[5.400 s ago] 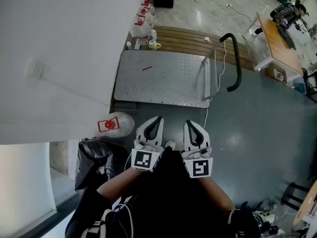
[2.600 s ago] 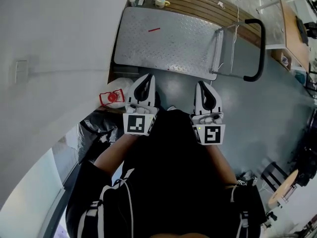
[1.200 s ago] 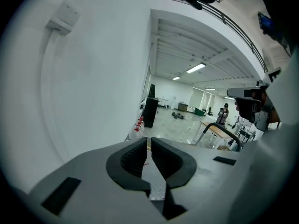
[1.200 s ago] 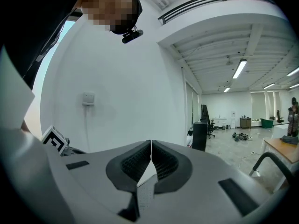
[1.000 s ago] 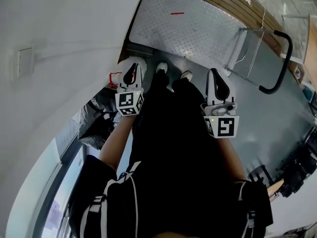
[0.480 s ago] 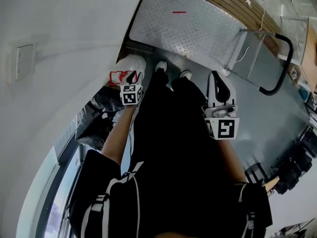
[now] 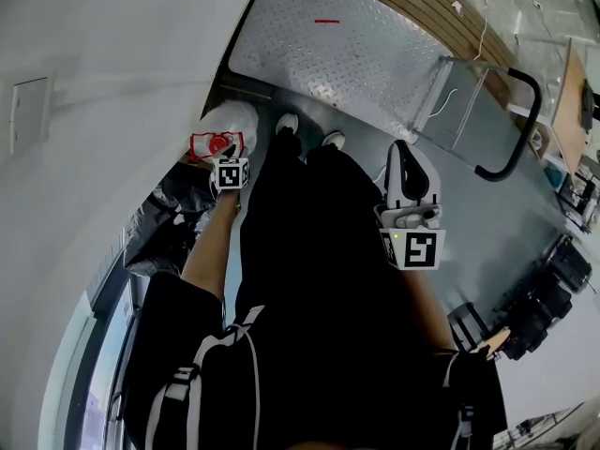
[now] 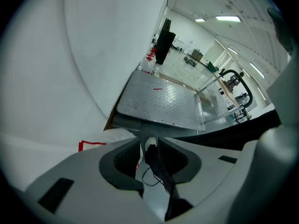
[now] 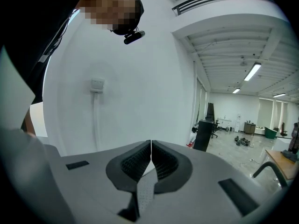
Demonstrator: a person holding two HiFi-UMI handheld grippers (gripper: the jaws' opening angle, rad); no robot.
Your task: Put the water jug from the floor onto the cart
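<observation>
Down by the wall, water jug: it lies on the floor at the foot of the white wall, just beside your left shoe and near the closest edge of the cart. Its red label faces up toward you.
Cart: its diamond-plate deck carries a small red mark, and its black handle stands at the right end. The jug is not on it.
Left gripper: you hold it low, pointing steeply down at the labelled end of the jug. You cannot tell from these views whether it touches the jug.
Left jaws: they stand apart, having just been opening, and they clamp nothing. In the left gripper view, the gap between them shows your shoe tip, a dark trouser leg and floor. The jug sits off beside the left-hand jaw.
Right gripper: you hold it up beside your right leg, well apart from the jug. It is aimed roughly level at the wall and its switch plate.
Right jaws: they are pressed together with nothing between them.
Black bag: it sits crumpled against the wall, near the jug, on the side away from the cart.
</observation>
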